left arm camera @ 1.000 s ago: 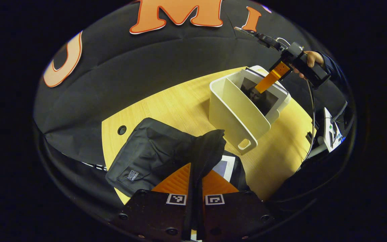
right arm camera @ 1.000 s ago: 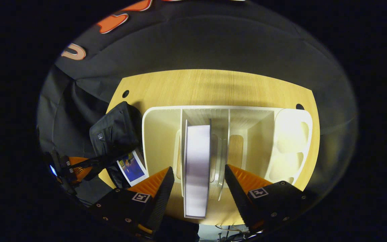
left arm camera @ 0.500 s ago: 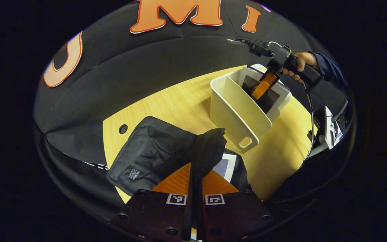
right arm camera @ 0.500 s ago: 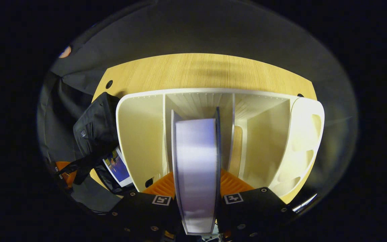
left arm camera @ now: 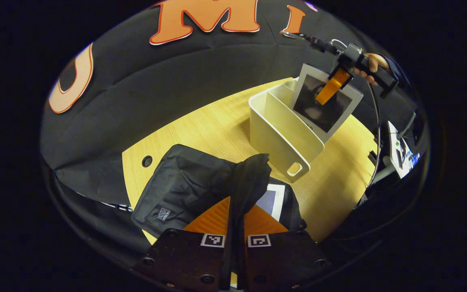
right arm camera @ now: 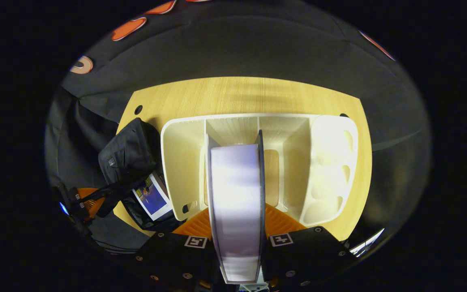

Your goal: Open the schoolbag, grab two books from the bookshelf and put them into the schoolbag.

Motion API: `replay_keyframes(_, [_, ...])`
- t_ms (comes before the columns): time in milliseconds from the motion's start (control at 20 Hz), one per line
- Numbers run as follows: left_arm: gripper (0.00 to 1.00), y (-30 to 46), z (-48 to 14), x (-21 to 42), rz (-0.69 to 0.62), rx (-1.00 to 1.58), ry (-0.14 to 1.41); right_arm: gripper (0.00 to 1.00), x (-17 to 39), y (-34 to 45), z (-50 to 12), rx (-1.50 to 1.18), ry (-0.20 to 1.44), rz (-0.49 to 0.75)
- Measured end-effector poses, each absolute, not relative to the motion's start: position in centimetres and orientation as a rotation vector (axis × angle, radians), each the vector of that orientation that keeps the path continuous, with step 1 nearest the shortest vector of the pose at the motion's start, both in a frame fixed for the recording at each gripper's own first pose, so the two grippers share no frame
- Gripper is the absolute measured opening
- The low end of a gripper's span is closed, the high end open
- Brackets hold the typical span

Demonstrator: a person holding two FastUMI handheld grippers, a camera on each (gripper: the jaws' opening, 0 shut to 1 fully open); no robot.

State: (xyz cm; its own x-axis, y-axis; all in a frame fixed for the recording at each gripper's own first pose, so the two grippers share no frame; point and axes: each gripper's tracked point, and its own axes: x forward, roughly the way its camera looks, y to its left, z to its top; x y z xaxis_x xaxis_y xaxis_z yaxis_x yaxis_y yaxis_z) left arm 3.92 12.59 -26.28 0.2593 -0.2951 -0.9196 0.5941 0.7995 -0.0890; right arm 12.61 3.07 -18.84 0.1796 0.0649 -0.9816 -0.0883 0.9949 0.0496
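The black schoolbag [left arm camera: 185, 182] lies on the wooden table, and my left gripper [left arm camera: 236, 211] is shut on its raised flap [left arm camera: 249, 178], holding the mouth agape. A book with a blue cover [left arm camera: 273, 199] lies inside the bag [right arm camera: 130, 152], where the same book [right arm camera: 151, 196] shows too. My right gripper [right arm camera: 236, 221] is shut on a second book [right arm camera: 235, 202], seen edge-on, lifted partly out of the white bookshelf [right arm camera: 181, 162]. In the left gripper view that book [left arm camera: 322, 103] with a dark cover sticks up out of the bookshelf [left arm camera: 276, 129], held by the right gripper [left arm camera: 333, 87].
The bookshelf has several divided slots. A hand [left arm camera: 373, 65] holds the right gripper, its cable [left arm camera: 377, 134] hanging to the table's right edge. A cable hole [left arm camera: 147, 161] sits in the table near the bag. Some equipment [left arm camera: 399, 152] stands off the table's right edge.
The right gripper closed on the book in the shelf and has lifted it partway up out of its slot. The left gripper still holds the bag flap in place.
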Motion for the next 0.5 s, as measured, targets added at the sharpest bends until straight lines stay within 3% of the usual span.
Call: replay_keyframes(500, [0.07,13.1,-26.3,4.3,-0.661,0.323,1.136,0.41,9.1,3.9,-7.7,0.087,1.215,0.121])
